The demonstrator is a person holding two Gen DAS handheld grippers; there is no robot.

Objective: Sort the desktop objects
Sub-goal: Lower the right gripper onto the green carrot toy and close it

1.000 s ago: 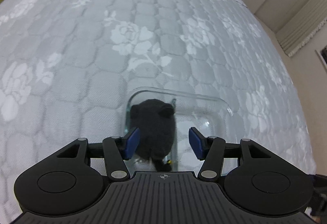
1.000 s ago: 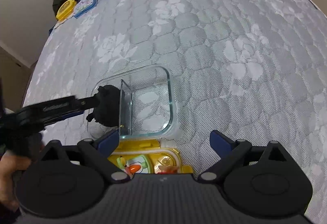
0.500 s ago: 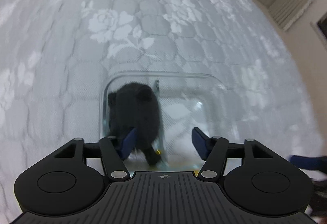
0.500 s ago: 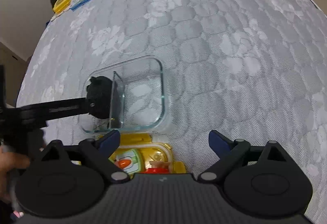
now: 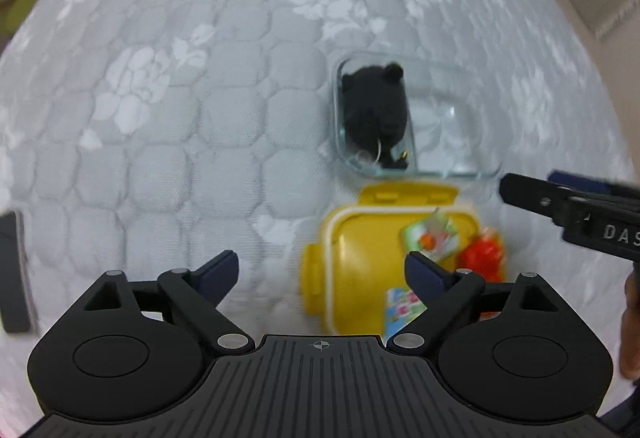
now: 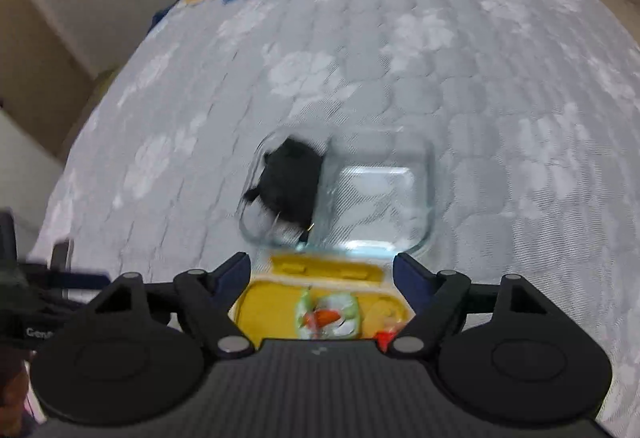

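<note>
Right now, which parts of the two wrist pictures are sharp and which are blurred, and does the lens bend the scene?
Left wrist view: the left gripper is sharp; the quilted mattress and yellow box are motion-smeared. Right wrist view: the right gripper is crisp, while the black plush toy and glass container are blurred. Both views: the fisheye lens bulges the flat mattress into a dome.

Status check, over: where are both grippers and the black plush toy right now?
Left gripper open, jaws just opened, nothing between. Right gripper open, closing slightly, over yellow box. Black plush toy in glass container, left compartment. Nothing in the way.
</note>
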